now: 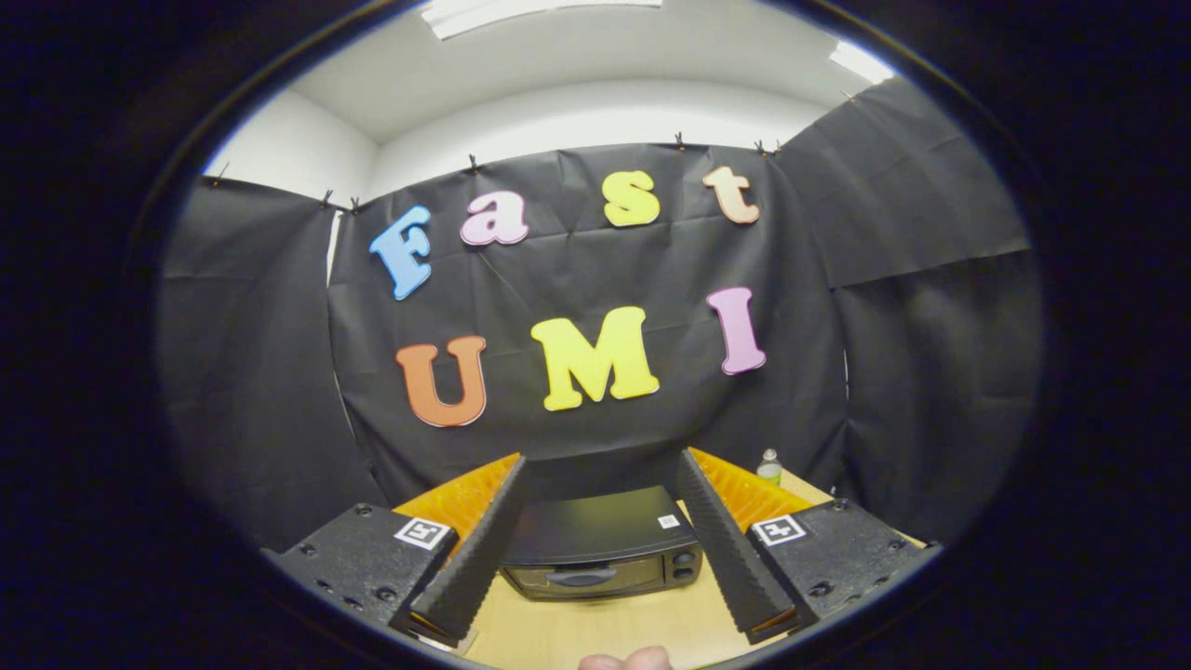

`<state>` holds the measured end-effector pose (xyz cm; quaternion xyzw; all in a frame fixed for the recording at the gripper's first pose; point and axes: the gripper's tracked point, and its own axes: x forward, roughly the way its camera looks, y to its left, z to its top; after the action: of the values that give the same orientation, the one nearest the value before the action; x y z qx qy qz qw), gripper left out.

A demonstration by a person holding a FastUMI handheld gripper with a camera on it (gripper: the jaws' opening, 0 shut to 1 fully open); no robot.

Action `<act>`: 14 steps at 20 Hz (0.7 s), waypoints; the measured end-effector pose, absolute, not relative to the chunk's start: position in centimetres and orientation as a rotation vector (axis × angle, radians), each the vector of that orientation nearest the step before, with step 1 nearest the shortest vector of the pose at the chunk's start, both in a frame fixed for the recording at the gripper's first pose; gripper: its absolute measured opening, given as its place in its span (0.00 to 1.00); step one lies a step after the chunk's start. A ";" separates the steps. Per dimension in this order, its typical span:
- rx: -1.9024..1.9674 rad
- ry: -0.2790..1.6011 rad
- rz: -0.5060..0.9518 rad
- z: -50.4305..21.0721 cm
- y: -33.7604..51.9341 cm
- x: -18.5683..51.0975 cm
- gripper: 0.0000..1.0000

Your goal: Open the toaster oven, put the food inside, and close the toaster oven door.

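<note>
A black toaster oven (600,549) stands on a light wooden table (614,628), its door shut and its handle (579,578) across the front. Two knobs (686,565) sit at the door's right. My gripper (600,461) is raised above and in front of the oven, open, with nothing between its fingers. The left finger (484,549) and right finger (726,544) frame the oven between them. I see no food.
A small clear bottle (769,465) stands at the back right of the table, beyond the right finger. Part of a person's hand (625,661) shows at the table's near edge. Black cloth walls close the booth behind the oven.
</note>
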<state>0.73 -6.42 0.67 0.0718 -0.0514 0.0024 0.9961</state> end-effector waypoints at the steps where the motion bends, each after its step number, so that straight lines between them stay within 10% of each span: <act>1: 0.134 -0.096 0.019 0.5 -5.8 1.1 1.00; 14: 0.073 -0.111 0.178 1.6 1.7 2.4 1.00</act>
<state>2.37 1.72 1.59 0.0366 -0.0555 0.0889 0.9938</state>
